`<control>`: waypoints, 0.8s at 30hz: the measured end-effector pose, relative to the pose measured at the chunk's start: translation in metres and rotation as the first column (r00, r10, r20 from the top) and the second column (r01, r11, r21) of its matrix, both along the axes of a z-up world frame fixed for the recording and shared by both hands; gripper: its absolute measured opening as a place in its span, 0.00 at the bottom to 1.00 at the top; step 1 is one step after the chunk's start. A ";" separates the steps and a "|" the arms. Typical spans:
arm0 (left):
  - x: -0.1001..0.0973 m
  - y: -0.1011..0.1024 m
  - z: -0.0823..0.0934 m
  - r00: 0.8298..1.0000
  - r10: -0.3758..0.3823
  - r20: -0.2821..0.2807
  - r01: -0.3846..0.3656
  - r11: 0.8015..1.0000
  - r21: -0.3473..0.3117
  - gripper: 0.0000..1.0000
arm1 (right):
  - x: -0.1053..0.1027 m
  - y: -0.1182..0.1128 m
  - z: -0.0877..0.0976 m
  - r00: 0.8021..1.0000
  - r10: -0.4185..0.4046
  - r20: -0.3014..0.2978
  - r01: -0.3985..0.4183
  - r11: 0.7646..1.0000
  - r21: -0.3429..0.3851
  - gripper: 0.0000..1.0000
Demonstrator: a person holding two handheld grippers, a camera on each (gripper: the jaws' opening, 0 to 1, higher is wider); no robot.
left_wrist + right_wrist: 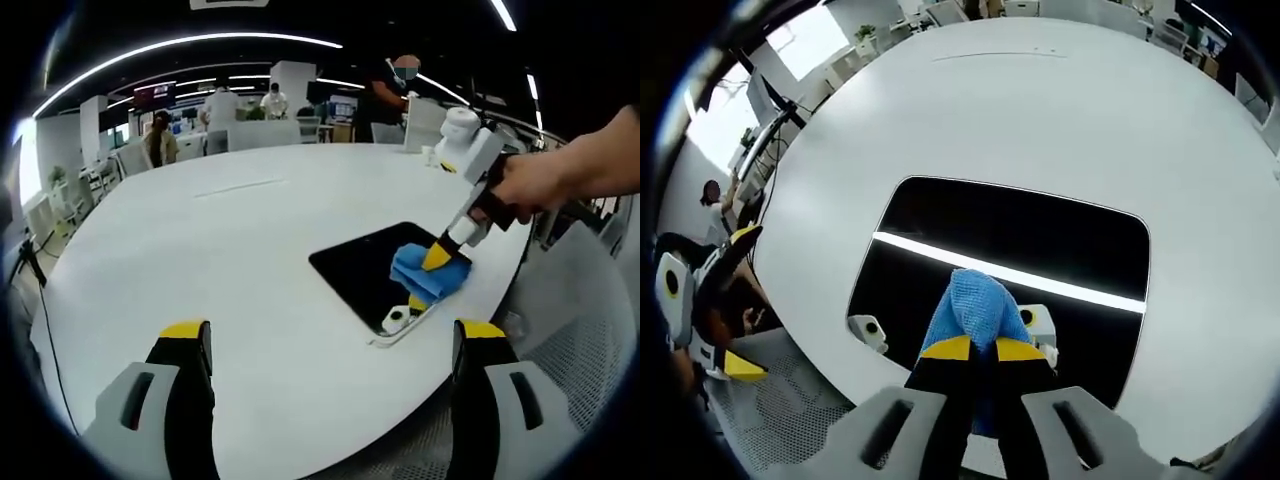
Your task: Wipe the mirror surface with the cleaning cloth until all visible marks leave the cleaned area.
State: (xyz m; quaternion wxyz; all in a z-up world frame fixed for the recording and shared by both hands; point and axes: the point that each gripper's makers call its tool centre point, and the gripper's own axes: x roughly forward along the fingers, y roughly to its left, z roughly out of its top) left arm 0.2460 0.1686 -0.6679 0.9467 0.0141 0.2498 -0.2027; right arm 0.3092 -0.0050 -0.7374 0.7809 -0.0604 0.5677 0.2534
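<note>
Hard to see: the people far back in the room in the left gripper view are small and blurry. The mirror's near edge is partly hidden behind the cloth and the right claw in the right gripper view.
Left claw (330, 350): its two black jaws with yellow tips stand wide apart and hold nothing. It hangs over bare tabletop, well apart from the mirror. It also peeks in at the left edge of the right gripper view (735, 300).
Tabletop (200, 250): big, white, smooth and round-edged.
Mirror (365, 270): a flat, dark, shiny rectangle with rounded corners. It lies on the tabletop near the edge. In the right gripper view (1040, 240) a bright strip of light shines across it.
White clips (868, 332): small white pieces sit on the mirror's near edge; what they are is hard to tell.
Cloth (975, 305): blue, soft and bunched up. It rests on the mirror near that edge, just ahead of the claw's tips.
Right claw (980, 348): its yellow-tipped jaws are pressed close together, pinching the cloth. In the left gripper view (438, 262) a hand (535, 185) holds it tilted down onto the cloth.
</note>
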 end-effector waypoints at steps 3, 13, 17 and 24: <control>0.000 0.000 0.000 1.000 -0.001 0.002 0.001 1.000 -0.001 0.99 | 0.007 0.000 -0.002 1.000 -0.002 -0.003 0.002 1.000 0.002 0.00; 0.000 -0.002 -0.003 1.000 -0.015 -0.009 0.015 1.000 0.006 0.98 | 0.028 0.004 0.000 1.000 0.010 0.004 -0.010 1.000 -0.015 0.00; 0.000 -0.001 -0.004 1.000 -0.012 -0.010 0.012 1.000 0.003 0.98 | 0.033 0.005 0.004 1.000 0.013 0.009 -0.013 1.000 -0.021 0.00; -0.001 -0.003 -0.003 1.000 -0.016 -0.013 0.017 1.000 0.005 0.98 | 0.050 0.007 0.003 0.999 0.025 0.035 -0.024 0.999 -0.023 0.00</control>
